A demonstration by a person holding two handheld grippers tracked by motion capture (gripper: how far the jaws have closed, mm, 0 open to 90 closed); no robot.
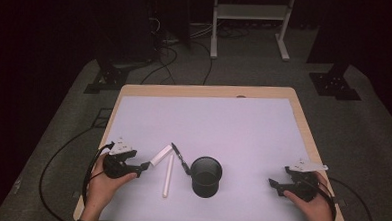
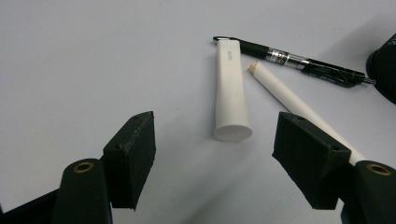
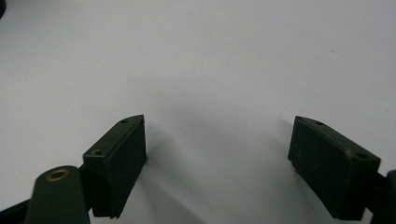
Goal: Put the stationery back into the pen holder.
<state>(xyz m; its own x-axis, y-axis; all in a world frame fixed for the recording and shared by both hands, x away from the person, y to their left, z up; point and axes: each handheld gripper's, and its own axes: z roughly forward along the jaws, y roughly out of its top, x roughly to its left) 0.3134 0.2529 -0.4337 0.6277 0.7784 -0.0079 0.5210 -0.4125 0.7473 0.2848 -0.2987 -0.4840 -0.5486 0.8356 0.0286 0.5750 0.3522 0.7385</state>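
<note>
On the white mat (image 1: 243, 127) lie a short white tube (image 1: 160, 155), a long thin white stick (image 1: 167, 176) and a black pen (image 1: 180, 158), just left of a black cup (image 1: 205, 176). My left gripper (image 1: 144, 166) is open, held in a hand at the front left, its tips just short of the tube. In the left gripper view the white tube (image 2: 231, 93) points its flat end between the open jaws of the left gripper (image 2: 215, 129); the stick (image 2: 299, 105) runs behind the right jaw, and the black pen (image 2: 299, 63) lies beyond. My right gripper (image 1: 274, 184) is open at the front right, and in its own view the gripper (image 3: 219, 133) stands over bare mat.
The mat covers a wooden table (image 1: 303, 120) whose front edge is close to both hands. The black cup (image 2: 385, 65) shows at the right edge of the left gripper view. Beyond the table are a dark floor, cables (image 1: 161, 64) and a white stand (image 1: 250, 23).
</note>
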